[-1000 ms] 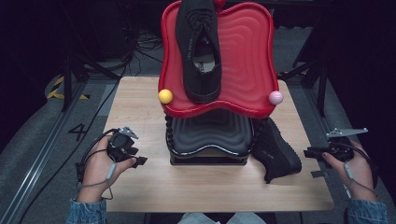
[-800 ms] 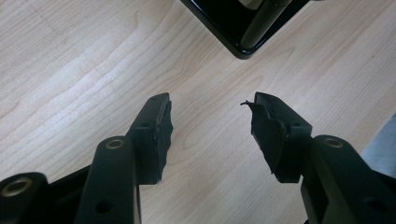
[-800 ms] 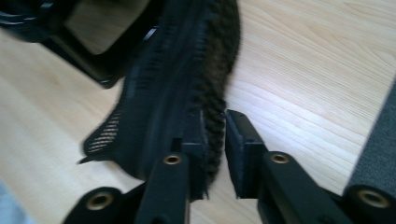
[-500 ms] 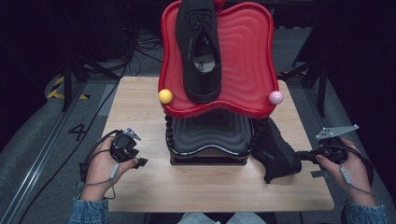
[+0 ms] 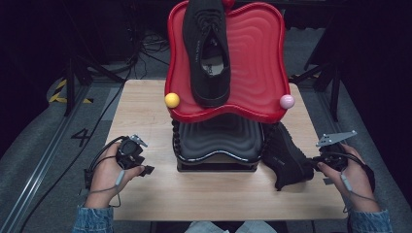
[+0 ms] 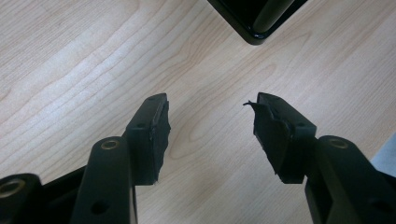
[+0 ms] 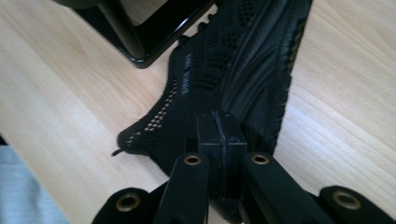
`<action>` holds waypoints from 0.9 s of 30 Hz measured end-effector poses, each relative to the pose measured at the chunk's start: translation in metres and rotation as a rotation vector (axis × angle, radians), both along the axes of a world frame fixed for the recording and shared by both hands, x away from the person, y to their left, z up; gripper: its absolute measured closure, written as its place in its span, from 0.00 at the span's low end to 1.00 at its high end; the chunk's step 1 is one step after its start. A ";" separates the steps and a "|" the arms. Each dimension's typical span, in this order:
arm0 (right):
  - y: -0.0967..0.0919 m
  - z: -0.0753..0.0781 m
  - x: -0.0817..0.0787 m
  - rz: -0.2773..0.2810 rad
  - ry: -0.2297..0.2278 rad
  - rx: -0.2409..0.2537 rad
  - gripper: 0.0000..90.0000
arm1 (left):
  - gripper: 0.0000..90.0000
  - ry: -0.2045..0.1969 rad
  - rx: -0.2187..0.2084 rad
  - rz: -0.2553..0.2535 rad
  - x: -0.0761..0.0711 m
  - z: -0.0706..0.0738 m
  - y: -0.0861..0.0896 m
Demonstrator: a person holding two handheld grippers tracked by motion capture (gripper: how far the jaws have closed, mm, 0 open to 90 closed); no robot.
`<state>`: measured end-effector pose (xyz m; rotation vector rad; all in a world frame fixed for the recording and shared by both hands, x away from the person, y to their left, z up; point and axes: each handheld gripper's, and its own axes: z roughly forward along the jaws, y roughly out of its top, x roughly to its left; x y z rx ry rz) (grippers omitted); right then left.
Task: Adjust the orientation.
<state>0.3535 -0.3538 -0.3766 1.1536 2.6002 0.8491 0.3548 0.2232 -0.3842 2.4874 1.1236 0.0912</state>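
Pale wood table (image 5: 145, 111), dark room; right gripper (image 5: 317, 164) fingers clamp the shoe (image 5: 286, 162); left gripper (image 5: 145, 170) fingers gape, empty.

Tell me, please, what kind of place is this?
Probably a lab or studio set up for recording, not a home. A wooden table stands in a dark room, cables and stand legs cover the grey floor, and yellow-black tape marks it.

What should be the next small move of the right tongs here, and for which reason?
Probably lift the black shoe a little off the table. The right tongs look shut on the rim at its heel end, and it lies on its side against the black stand. The red tray above already carries one shoe, with bare space beside it.
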 end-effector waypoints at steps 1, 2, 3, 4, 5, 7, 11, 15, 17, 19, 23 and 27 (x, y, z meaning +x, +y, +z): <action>-0.001 -0.001 0.001 -0.004 -0.002 -0.005 1.00 | 0.51 0.001 0.002 -0.001 0.000 0.000 0.000; -0.001 -0.002 0.002 -0.008 -0.006 -0.008 1.00 | 0.51 -0.004 0.005 -0.004 0.001 0.000 0.000; -0.001 -0.003 0.002 -0.008 -0.005 -0.010 1.00 | 0.51 -0.005 0.005 -0.004 0.001 -0.001 0.000; -0.001 -0.004 0.003 -0.009 -0.006 -0.024 1.00 | 0.51 -0.005 0.007 -0.006 0.001 -0.001 0.001; 0.000 -0.005 0.003 -0.010 -0.006 -0.017 1.00 | 0.50 -0.004 0.007 -0.005 0.001 -0.001 0.001; 0.000 -0.005 0.004 -0.008 0.004 -0.014 1.00 | 0.50 -0.002 0.003 -0.004 0.000 -0.001 0.001; -0.004 -0.004 0.004 -0.027 -0.002 -0.026 1.00 | 0.50 0.009 0.001 0.003 -0.001 -0.001 0.001; -0.011 -0.005 0.007 -0.036 0.007 0.001 1.00 | 0.50 -0.001 0.006 0.001 -0.003 -0.002 0.002; -0.013 -0.003 0.008 -0.048 0.002 -0.012 1.00 | 0.50 0.006 0.000 0.012 -0.005 -0.002 0.004; -0.016 -0.001 0.009 -0.060 0.001 -0.023 1.00 | 0.50 0.000 0.003 0.010 -0.005 -0.002 0.005; -0.021 0.000 0.011 -0.077 -0.007 -0.028 1.00 | 0.50 0.007 0.002 0.022 -0.008 -0.004 0.008; -0.028 0.002 0.014 -0.109 -0.013 -0.035 1.00 | 0.50 0.009 0.010 0.027 -0.010 -0.004 0.010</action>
